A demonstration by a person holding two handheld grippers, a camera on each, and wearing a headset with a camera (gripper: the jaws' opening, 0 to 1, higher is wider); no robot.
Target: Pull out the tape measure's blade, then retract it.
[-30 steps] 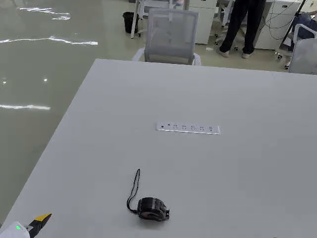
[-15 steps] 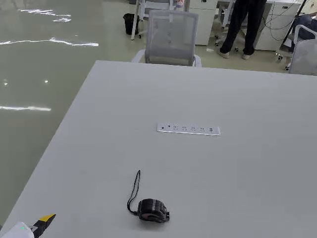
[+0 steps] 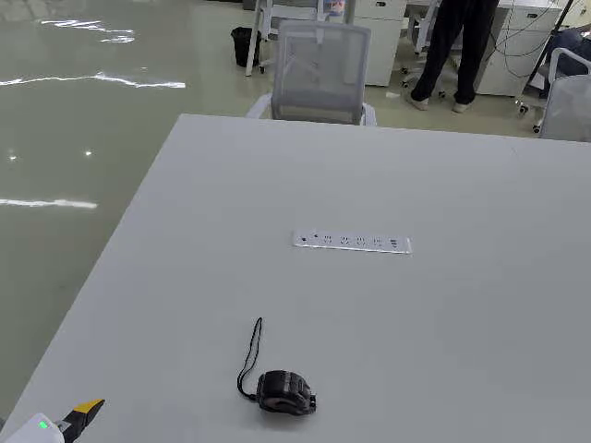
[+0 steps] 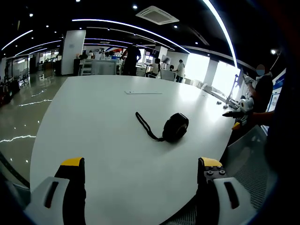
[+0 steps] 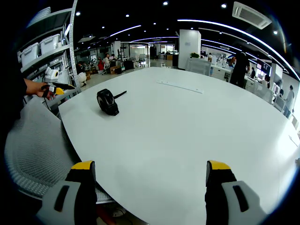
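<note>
The yellow-tipped left gripper [image 4: 143,164] and right gripper [image 5: 152,166] hung at the near edge of the broad white counter [image 3: 416,314], jaws spread, holding nothing. The round black tape measure [image 3: 286,391] lay near that edge, apart from both. Farther off lay a white power strip [image 3: 352,242] amid bare surface, and beyond the far edge stood a grey mesh chair [image 3: 320,69] on a glossy floor [image 3: 74,120].

Open tabletop [image 3: 462,323] lies all around the tape measure [image 3: 286,391] at lower centre. Its strap [image 3: 247,355] trails up-left, and the power strip [image 3: 352,241] crosses mid-frame, well apart.
</note>
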